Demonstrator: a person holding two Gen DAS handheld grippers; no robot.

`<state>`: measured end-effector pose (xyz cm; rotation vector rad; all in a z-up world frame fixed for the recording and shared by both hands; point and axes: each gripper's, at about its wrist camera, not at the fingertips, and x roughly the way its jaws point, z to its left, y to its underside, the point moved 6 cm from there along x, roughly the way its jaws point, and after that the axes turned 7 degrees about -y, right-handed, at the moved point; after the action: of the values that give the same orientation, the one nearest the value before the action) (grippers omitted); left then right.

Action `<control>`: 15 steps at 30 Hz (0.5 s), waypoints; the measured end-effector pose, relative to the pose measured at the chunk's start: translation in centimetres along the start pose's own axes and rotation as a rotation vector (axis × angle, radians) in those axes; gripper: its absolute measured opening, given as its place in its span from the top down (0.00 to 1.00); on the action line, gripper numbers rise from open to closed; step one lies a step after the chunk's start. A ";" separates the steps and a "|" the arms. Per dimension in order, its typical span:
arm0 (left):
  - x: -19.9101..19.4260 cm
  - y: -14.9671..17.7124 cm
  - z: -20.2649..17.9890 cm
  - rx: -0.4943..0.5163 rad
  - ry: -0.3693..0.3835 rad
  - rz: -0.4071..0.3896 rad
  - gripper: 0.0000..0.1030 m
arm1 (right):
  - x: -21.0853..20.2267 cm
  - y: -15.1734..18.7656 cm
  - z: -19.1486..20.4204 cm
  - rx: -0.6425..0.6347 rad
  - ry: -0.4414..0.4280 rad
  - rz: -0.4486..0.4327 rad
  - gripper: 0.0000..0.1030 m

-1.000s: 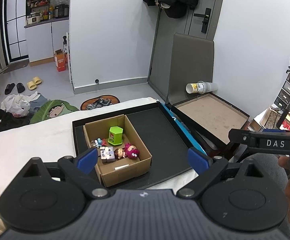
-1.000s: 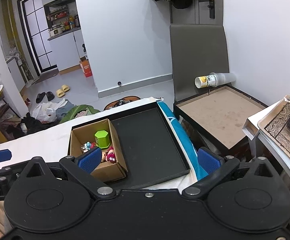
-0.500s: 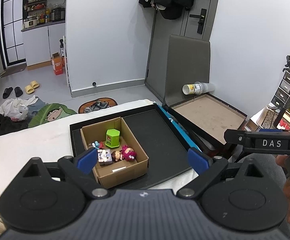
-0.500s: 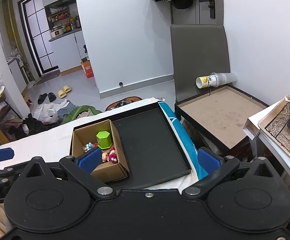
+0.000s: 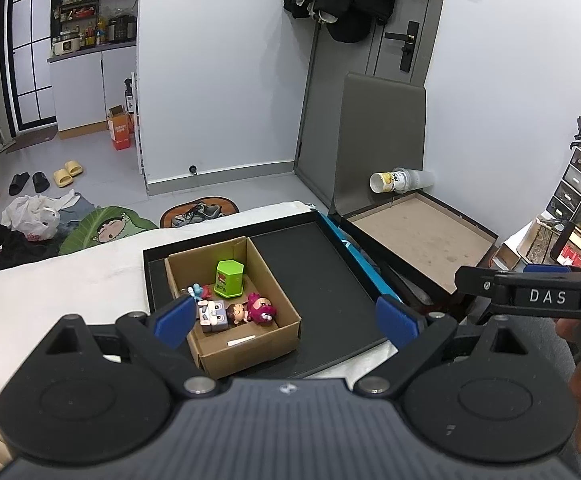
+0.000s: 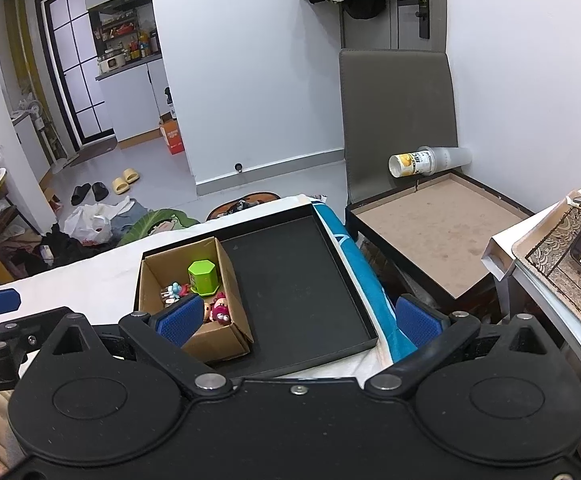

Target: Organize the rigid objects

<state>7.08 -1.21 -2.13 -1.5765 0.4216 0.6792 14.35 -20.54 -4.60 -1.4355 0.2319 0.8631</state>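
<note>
Above the black tray point(image 5: 322, 280), left gripper point(image 5: 284, 320) and right gripper point(image 6: 298, 318), fingers spread, empty.

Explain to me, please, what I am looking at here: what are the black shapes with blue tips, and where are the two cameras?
A person holds one hand tool in each hand; no robot arm is there. Each tool carries a camera looking forward along its two blue-tipped fingers. In the left wrist view you see the left gripper, open and holding nothing; the right wrist view shows the right gripper, also open and holding nothing. Ahead, on a white cloth, lies a black tray. A cardboard box stands in its left part and holds a green container, upright, and small toy figures.
</note>
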 end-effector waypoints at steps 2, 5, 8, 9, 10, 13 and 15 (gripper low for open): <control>0.1 0.0 0.0 0.004 -0.004 0.002 0.07 | 0.0 0.0 0.0 0.000 0.000 0.001 0.00; 0.0 0.0 -0.1 0.007 -0.009 0.001 0.07 | -0.1 0.0 -0.1 -0.001 -0.001 0.002 0.00; -0.1 0.0 -0.2 0.008 -0.006 -0.001 0.07 | -0.1 0.0 -0.1 0.002 0.000 0.002 0.00; -0.1 0.0 -0.2 0.008 -0.007 -0.002 0.07 | -0.1 0.0 -0.1 0.003 0.001 0.004 0.00; -0.1 0.0 -0.2 0.008 -0.007 -0.002 0.07 | -0.1 0.0 0.0 0.003 0.002 0.003 0.00; -0.1 0.0 -0.3 0.010 -0.001 -0.004 0.07 | -0.1 -0.1 0.0 0.000 0.002 0.004 0.00; -0.2 0.0 -0.3 0.011 0.001 -0.008 0.07 | 0.0 -0.1 0.0 0.002 0.002 0.004 0.00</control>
<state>6.98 -1.58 -2.02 -1.5674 0.4190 0.6694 14.37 -20.57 -4.52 -1.4347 0.2367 0.8644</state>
